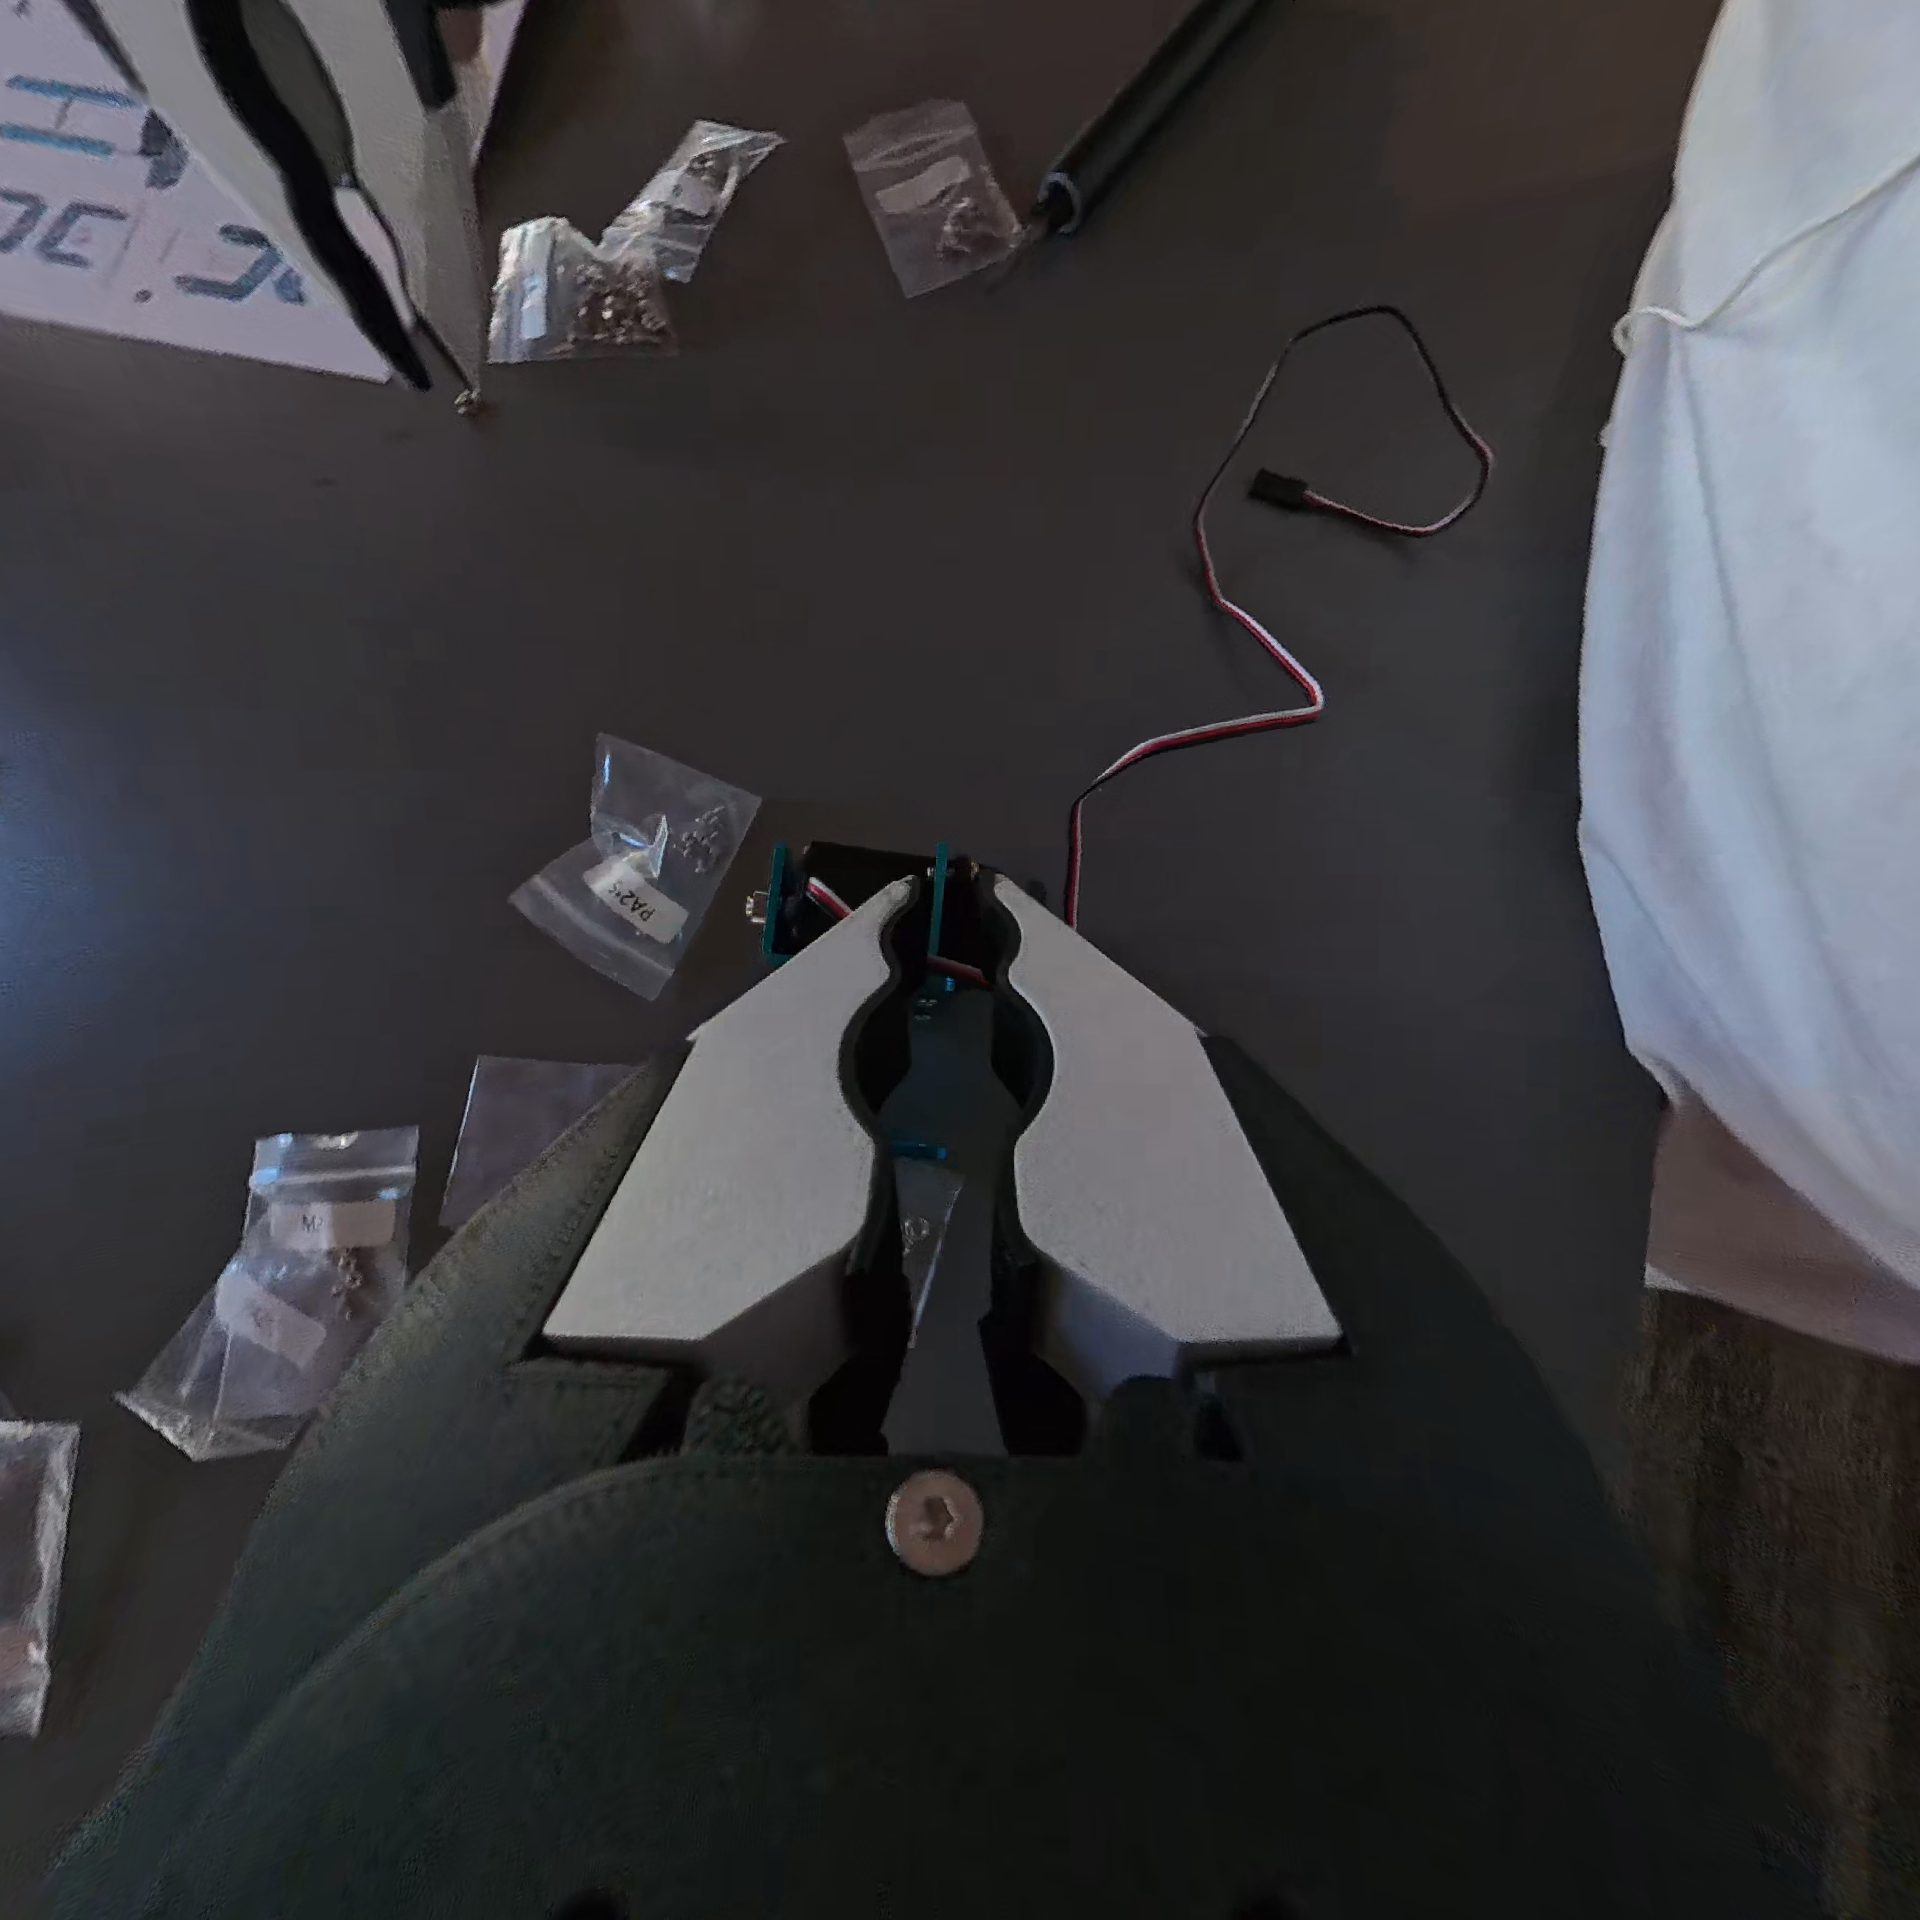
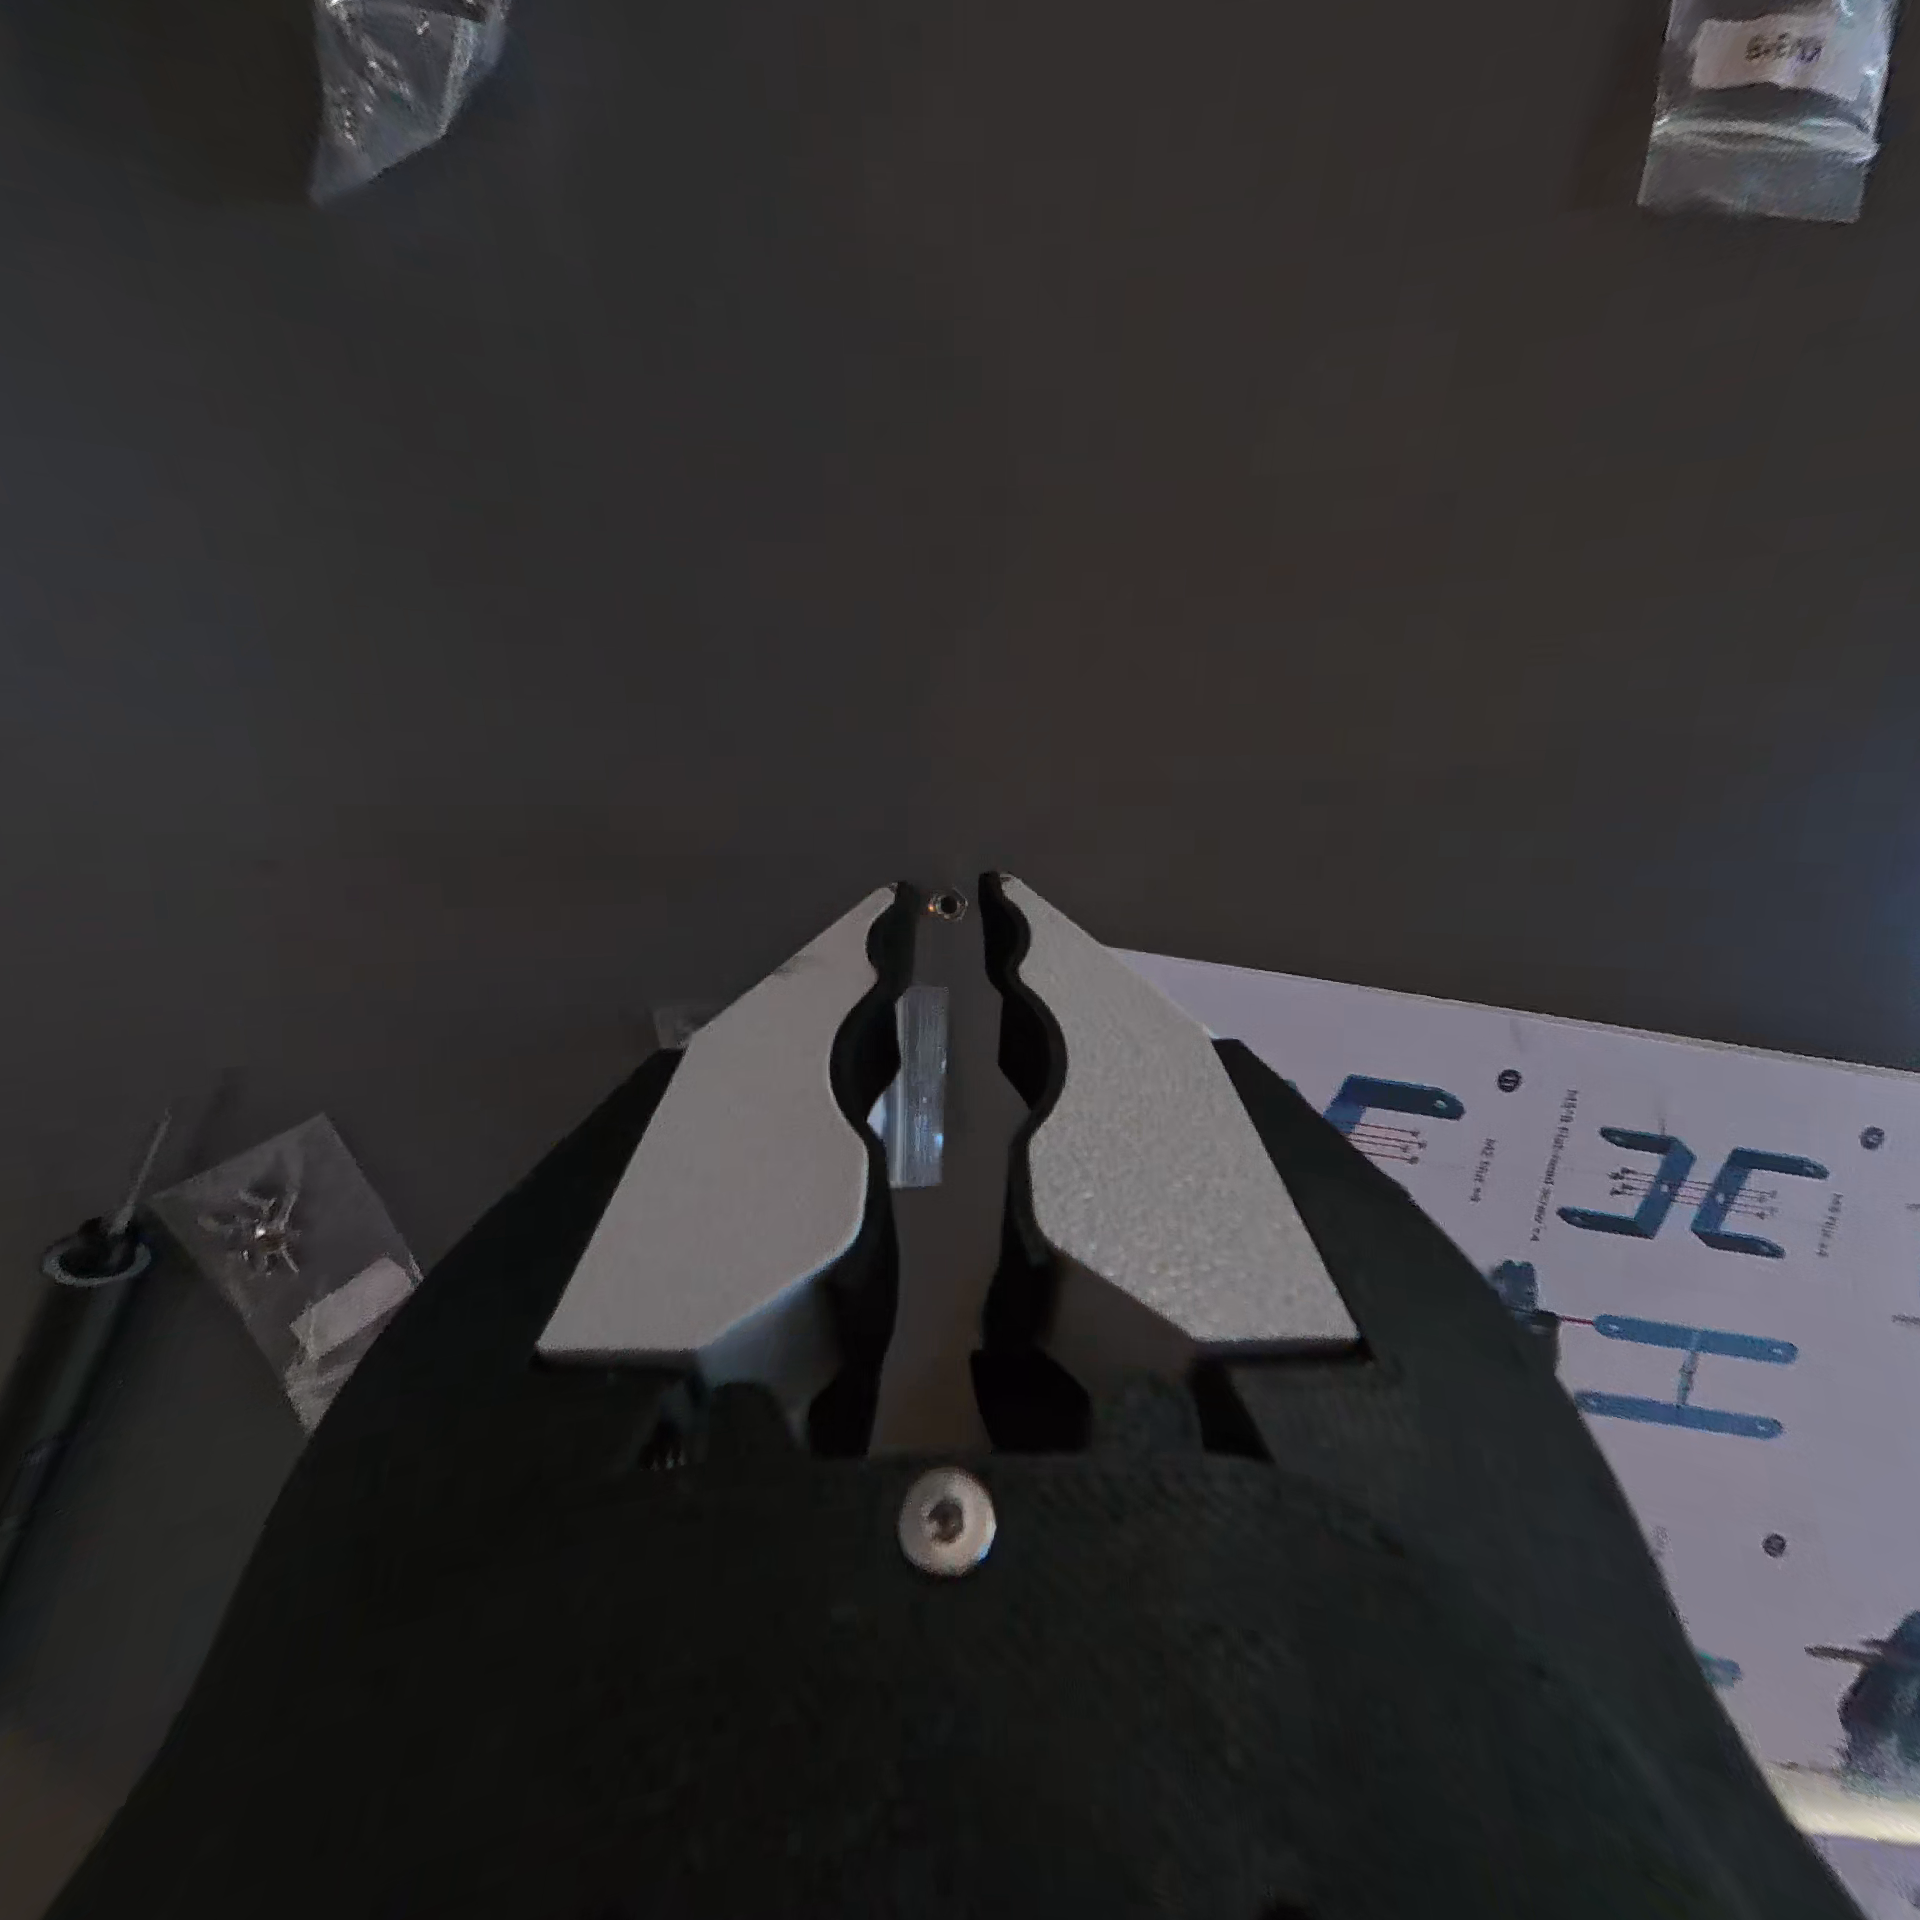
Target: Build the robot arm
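Left wrist view is showing the left gripper (image 1: 954, 883) closing its two fingers on a small black motor (image 1: 862, 883) with blue metal plates on it. One thin wire (image 1: 1236, 613) of red, white and black is running from the motor across the dark table (image 1: 935, 582) and looping round to a little black plug (image 1: 1270, 484). Six clear little bags are lying around this gripper: one bag with a white sticker (image 1: 636, 862) just to the left of the motor, three more down in the lower left, and two far up by the top. One black tube (image 1: 1143, 114) is lying at the top, beside one more bag (image 1: 932, 208). White cloth (image 1: 1766, 623) is filling the right side. The other gripper is showing far off in the top left corner, over a sheet of paper.

Right wrist view is showing the right gripper (image 2: 940, 896) with its fingers a little apart, holding nothing. One tiny silver screw (image 2: 947, 905) is sitting on the table right between the tips. One white paper with blue drawings (image 2: 1662, 1299) is lying to the right. Three clear bags are showing here: two at the top and one bag of metal bits (image 2: 281, 1257) in the lower left.
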